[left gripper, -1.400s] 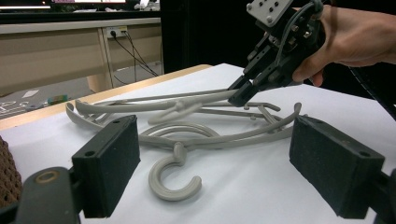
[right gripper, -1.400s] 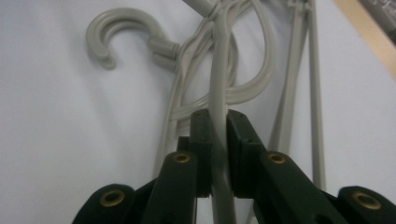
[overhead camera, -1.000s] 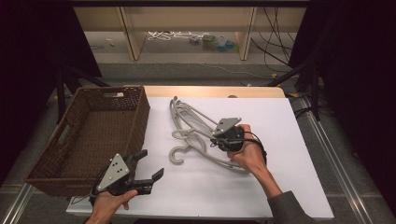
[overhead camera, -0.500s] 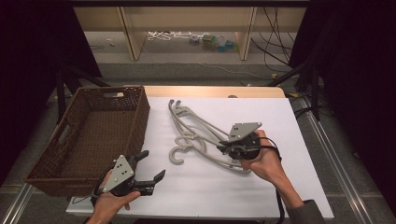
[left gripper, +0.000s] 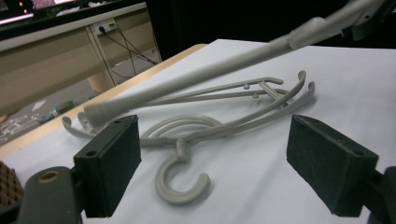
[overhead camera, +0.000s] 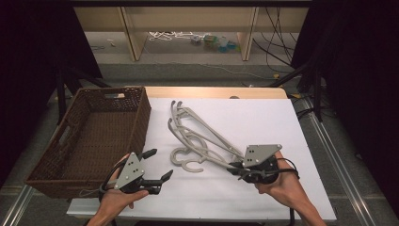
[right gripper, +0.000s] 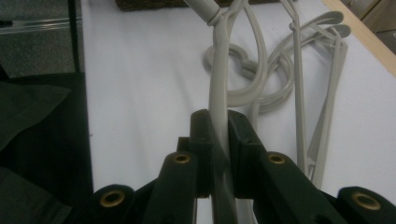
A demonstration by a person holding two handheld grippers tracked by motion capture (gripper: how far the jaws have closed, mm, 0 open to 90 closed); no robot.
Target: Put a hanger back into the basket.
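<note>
Grippers: two, one in each of the person's hands, both low at the near edge of the table.
Left gripper: jaws wide apart with nothing between them, hovering near the basket's near corner; in the left gripper view the two black pads frame a hanger hook lying on the sheet.
Right gripper: jaws pressed together on the arm of one grey hanger; the right gripper view shows that grey bar squeezed between the pads.
Hangers: a grey plastic bunch, lying in the middle of the white sheet, just right of the basket. I make out at least two hooks and several arms, but they overlap so much that an exact count is beyond me.
Held hanger: its gripped end is lifted off the sheet; the left gripper view shows its arm slanting above the rest.
Basket: one, brown wicker, on the left side of the table; inside looks bare.
White sheet: one, covering most of the tabletop.
Hard to make out: the clutter under the far shelves is too small to name; the right forearm is cut off at the bottom edge.
</note>
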